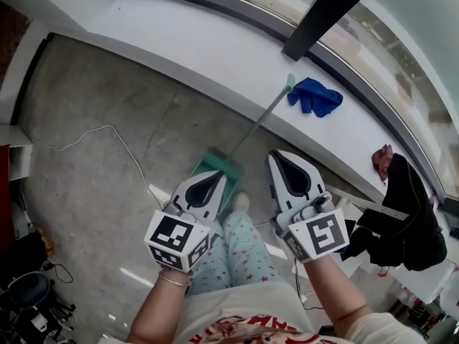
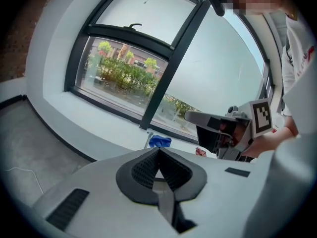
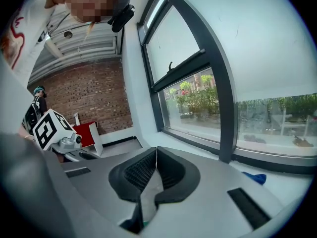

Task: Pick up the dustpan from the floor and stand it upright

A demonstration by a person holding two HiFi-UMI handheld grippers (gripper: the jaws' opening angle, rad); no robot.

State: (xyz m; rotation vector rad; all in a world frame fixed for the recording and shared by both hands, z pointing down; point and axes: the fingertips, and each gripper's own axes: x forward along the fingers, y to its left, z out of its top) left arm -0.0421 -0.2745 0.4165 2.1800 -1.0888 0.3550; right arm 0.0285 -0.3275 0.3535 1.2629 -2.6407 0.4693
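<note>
The green dustpan [image 1: 221, 166] lies on the grey floor, partly hidden by my left gripper. Its long pale handle [image 1: 262, 119] slants up to the white sill, and the handle's top [image 2: 148, 140] also shows in the left gripper view. My left gripper [image 1: 217, 175] hovers over the pan's near edge, its jaws together [image 2: 158, 150] with nothing between them. My right gripper [image 1: 281, 154] hangs just right of the pan, also shut and empty [image 3: 156, 148]. Both point toward the window.
A blue cloth [image 1: 314, 97] lies on the white sill [image 1: 179, 41] by the handle's top. A white cable [image 1: 107, 129] trails over the floor at left. Black gear [image 1: 405, 213] sits at right, a red cabinet [image 3: 89, 133] by the brick wall. My leg [image 1: 240, 249] is below the grippers.
</note>
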